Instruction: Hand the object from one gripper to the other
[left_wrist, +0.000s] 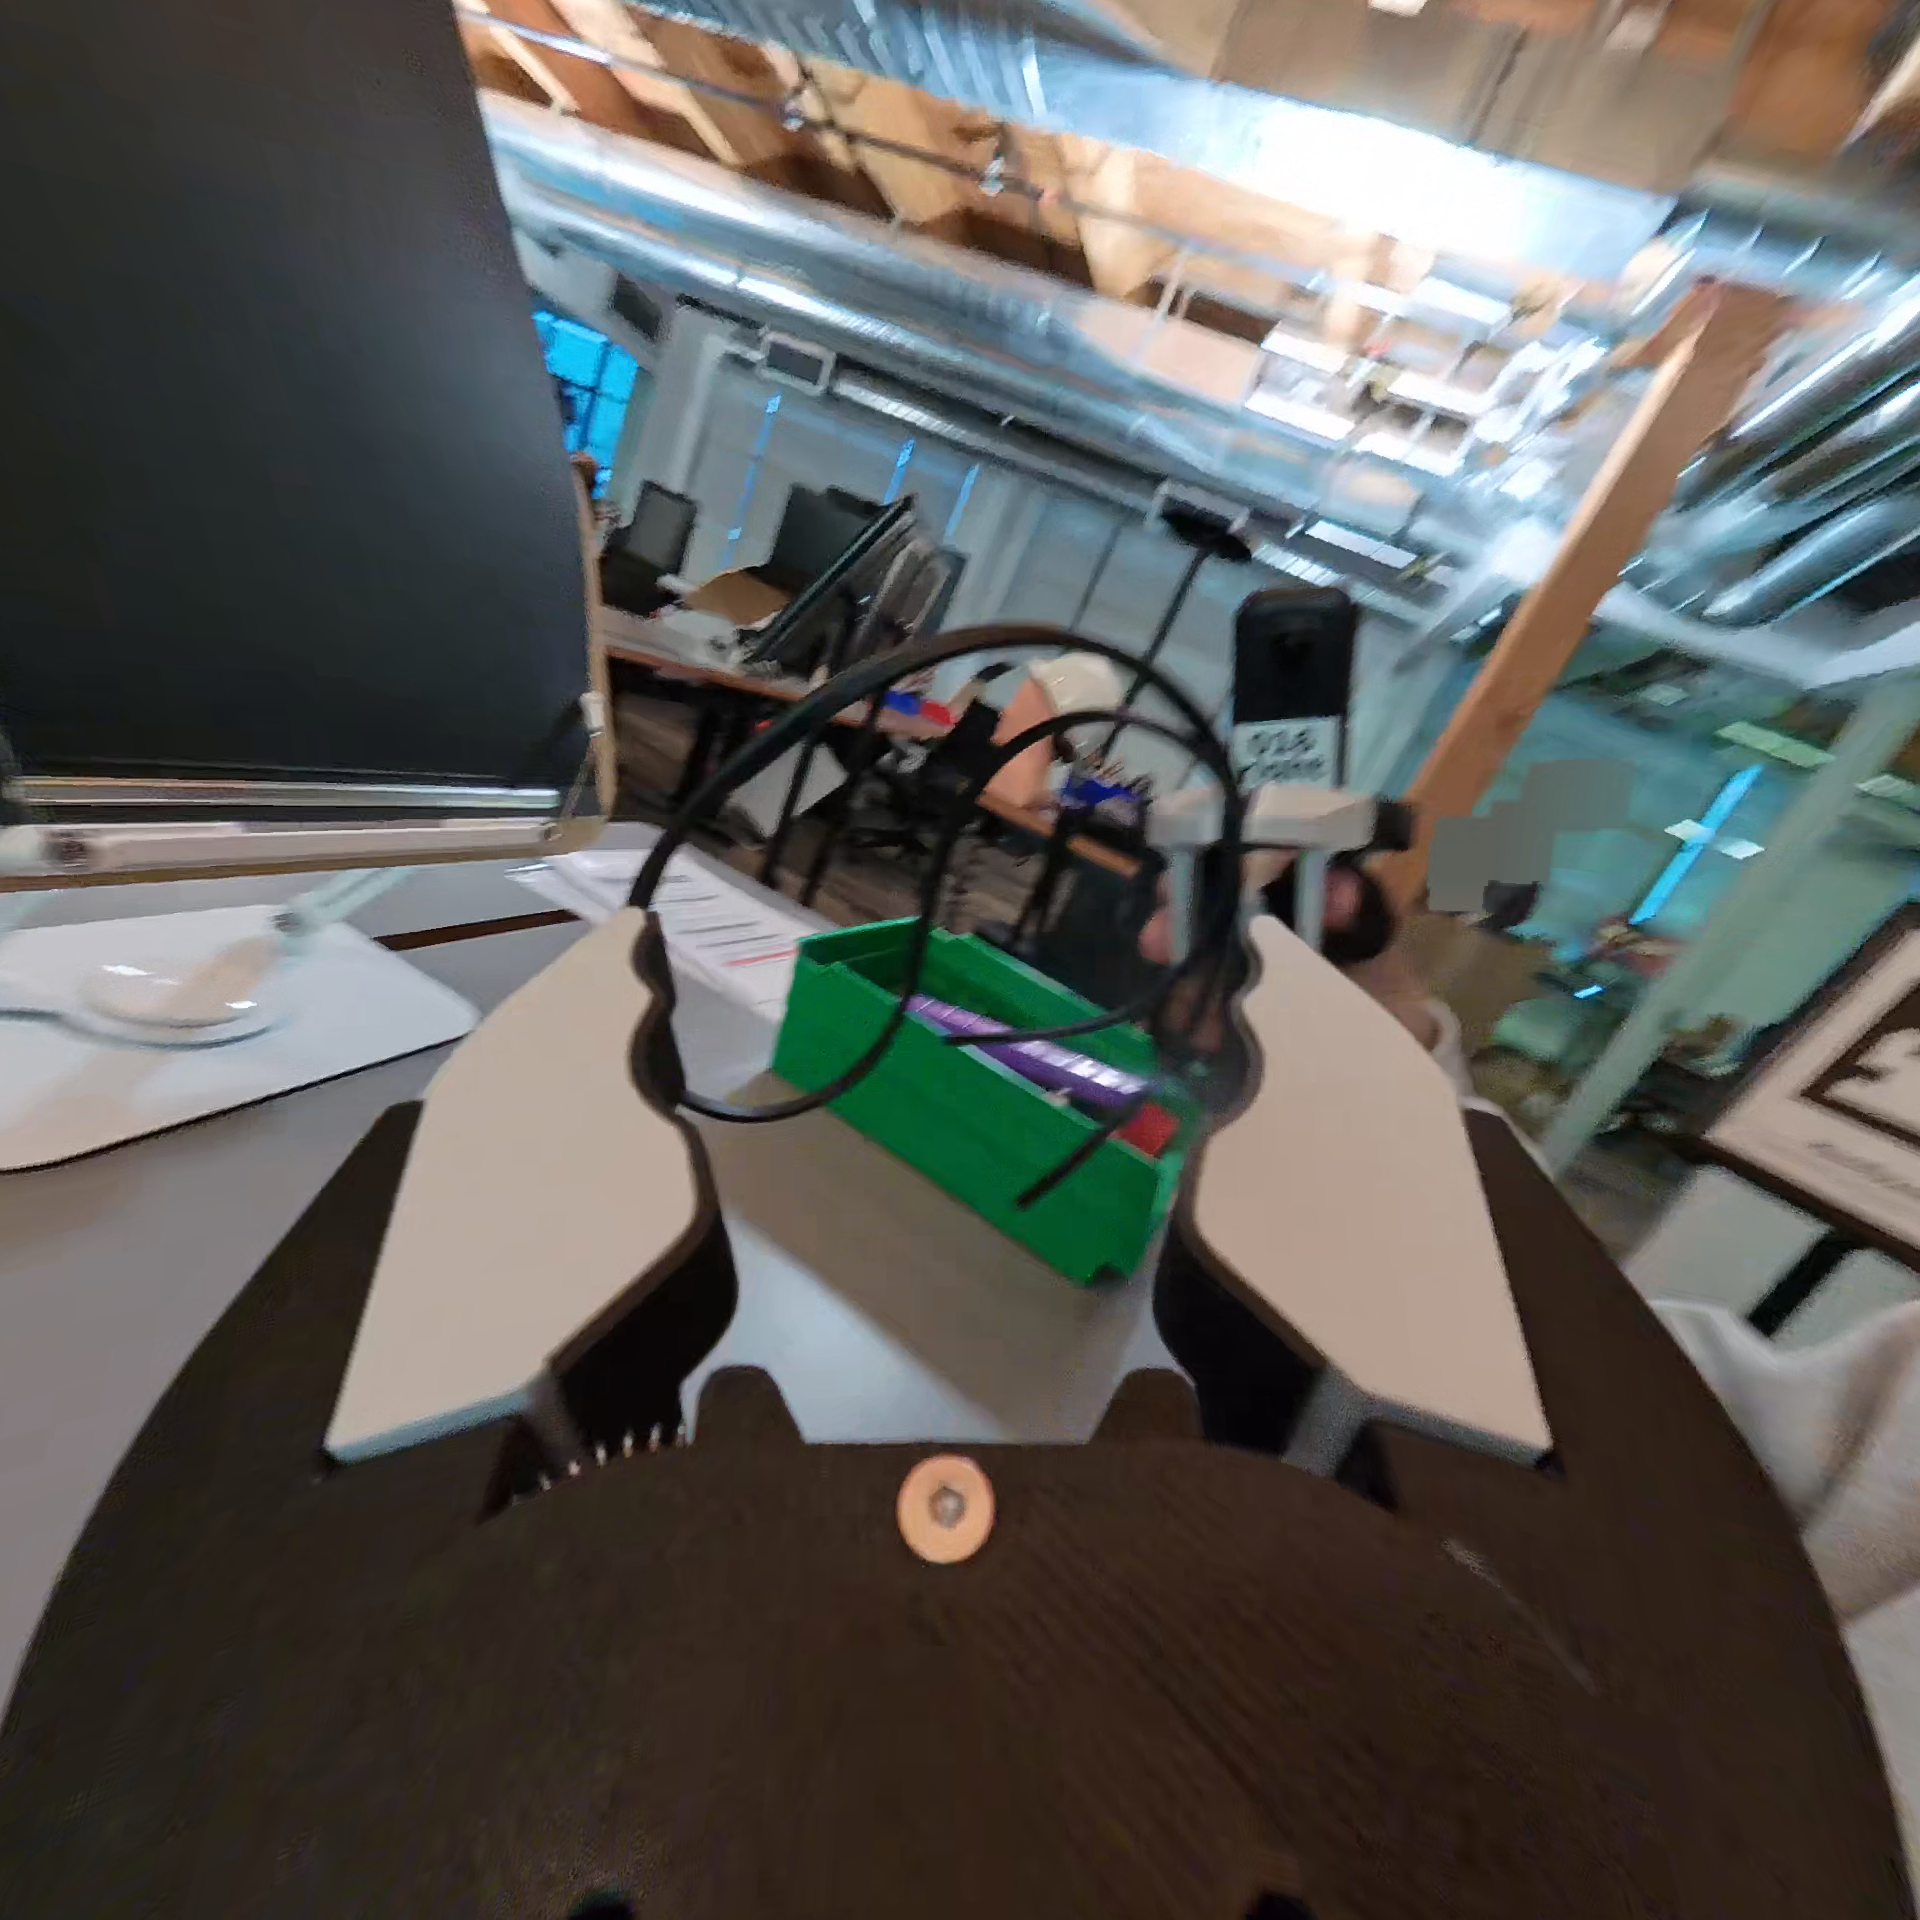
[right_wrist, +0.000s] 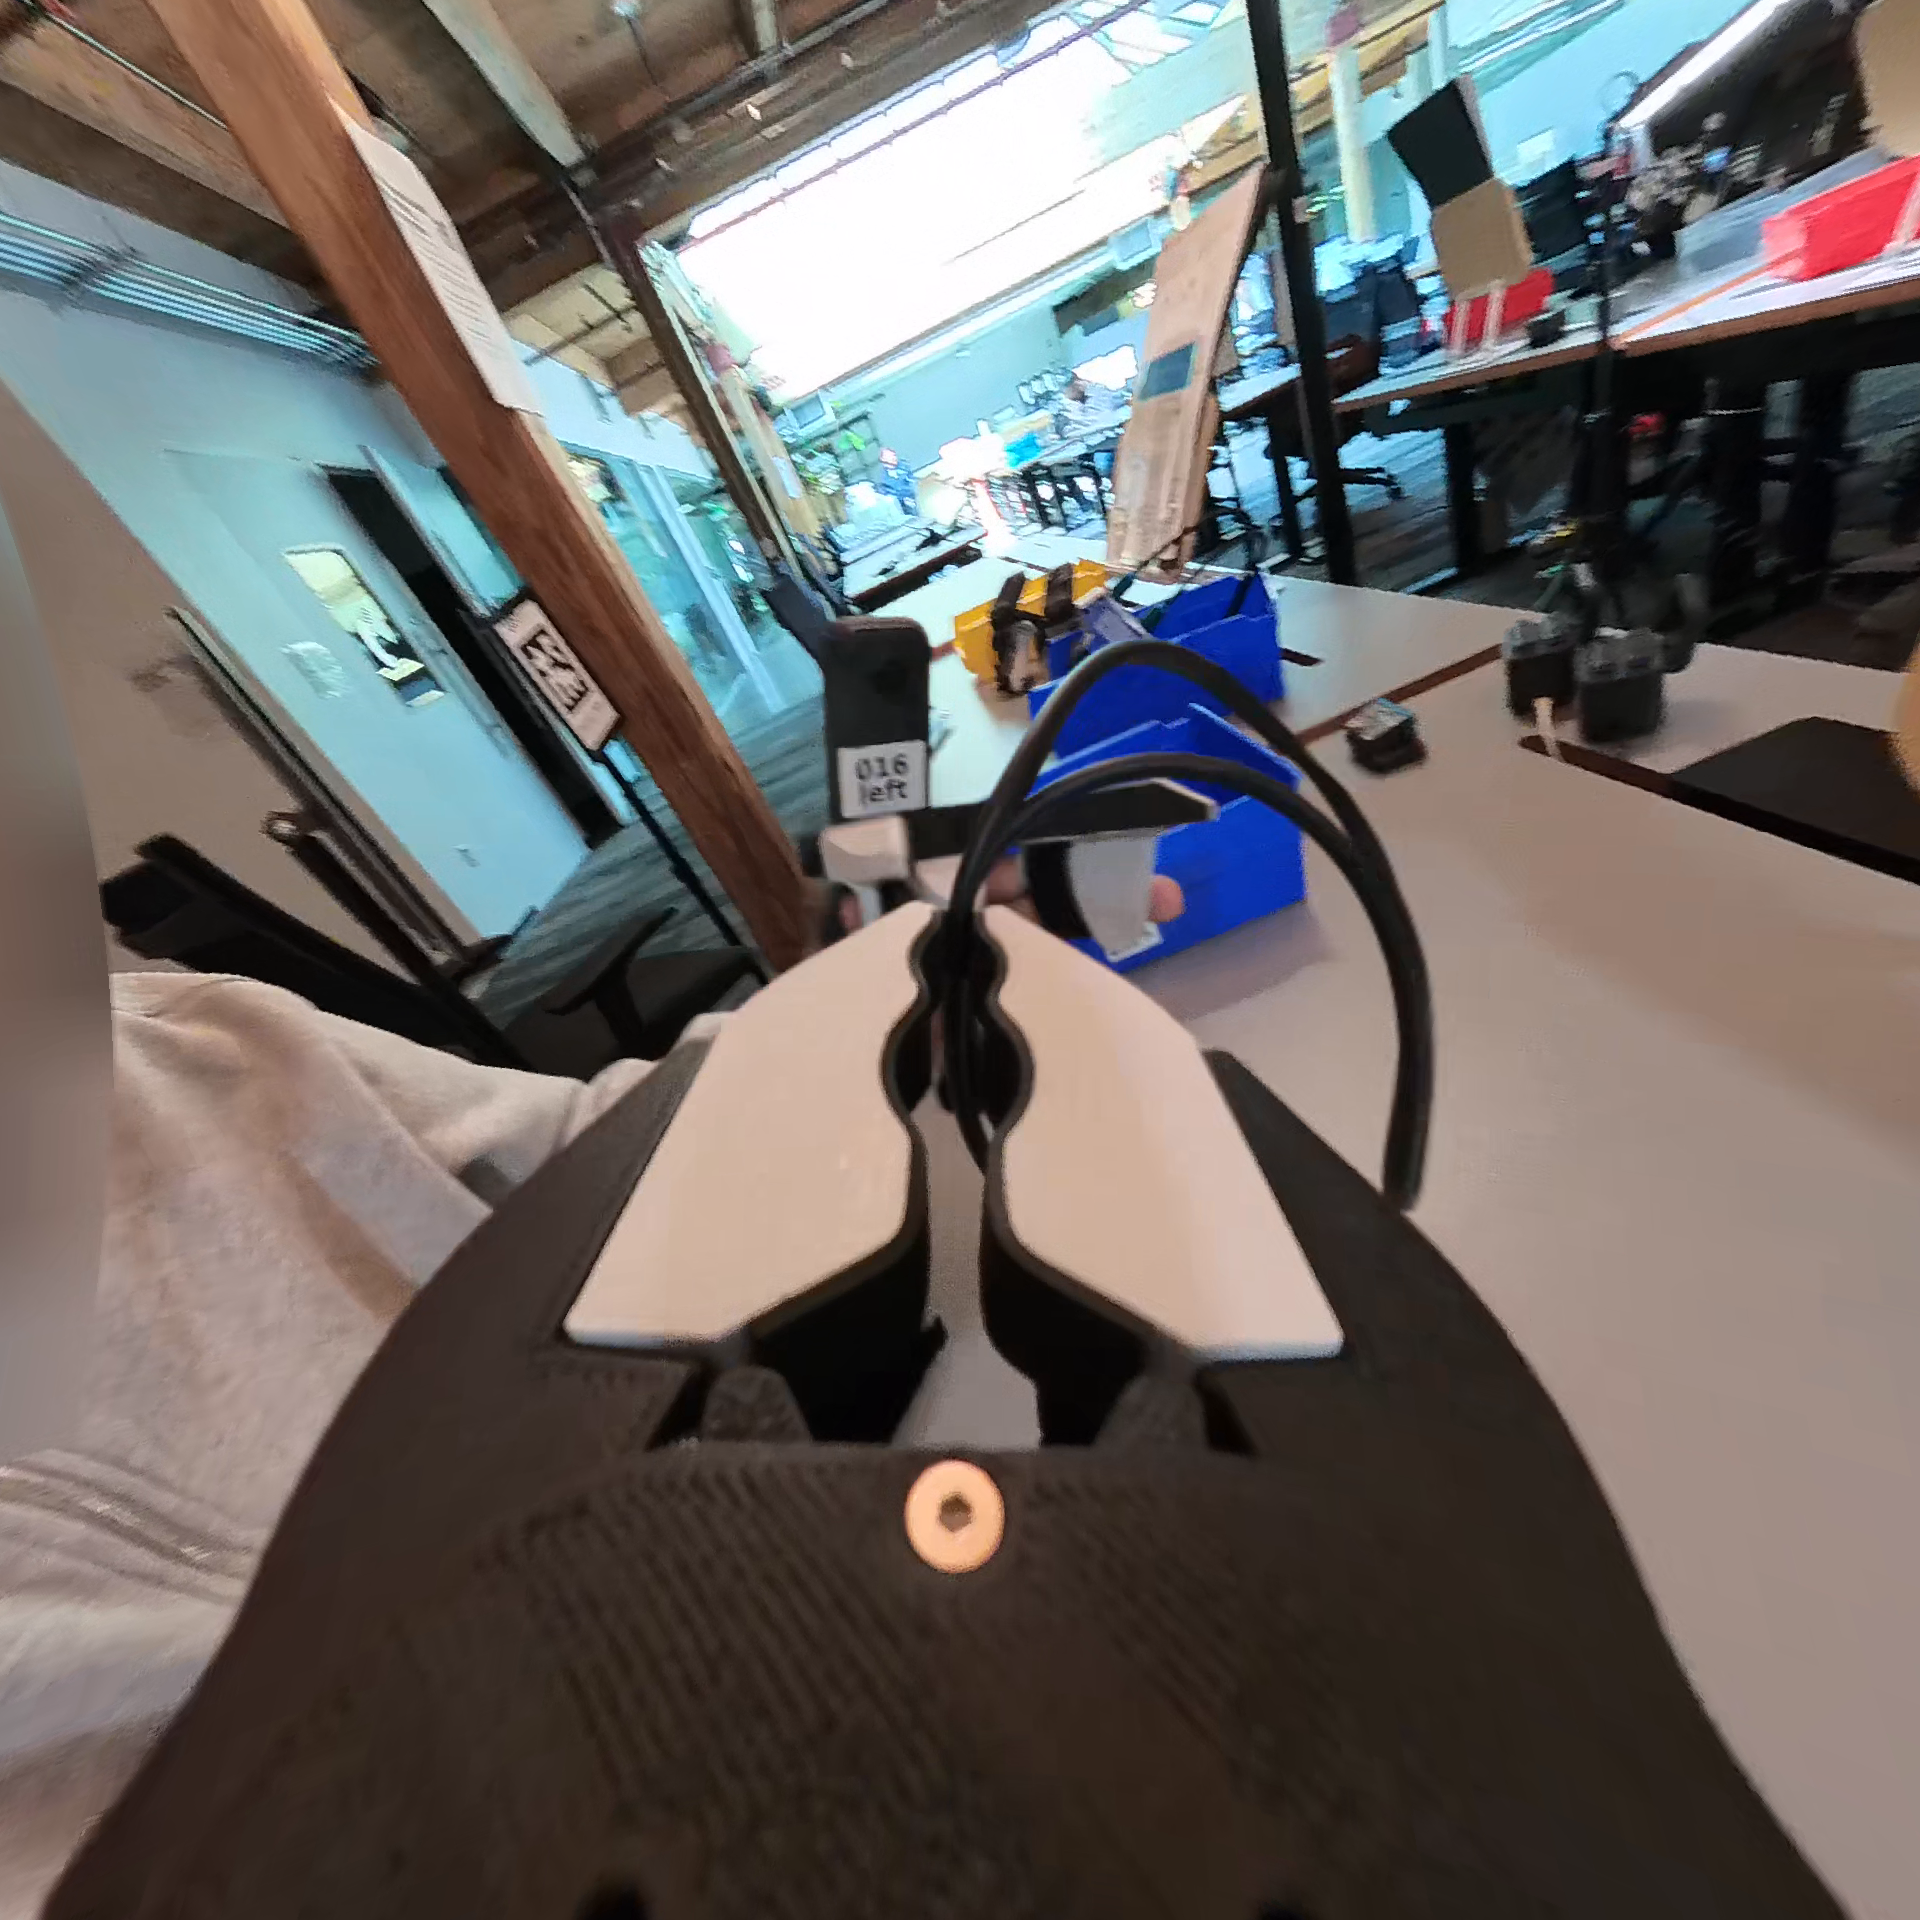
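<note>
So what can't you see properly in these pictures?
- Right wrist view: the black cable runs down between the shut fingers of the right gripper, which hide its lower part; its ends do not show.
- Left wrist view: blur hides whether the cable touches the open left gripper.
- Left wrist view: what lies in the green bin is blurred and partly behind the cable.

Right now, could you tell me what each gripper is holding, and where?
Right gripper: shut on the black cable's bunched loops. Left gripper: open around the loops, holding nothing.
</note>
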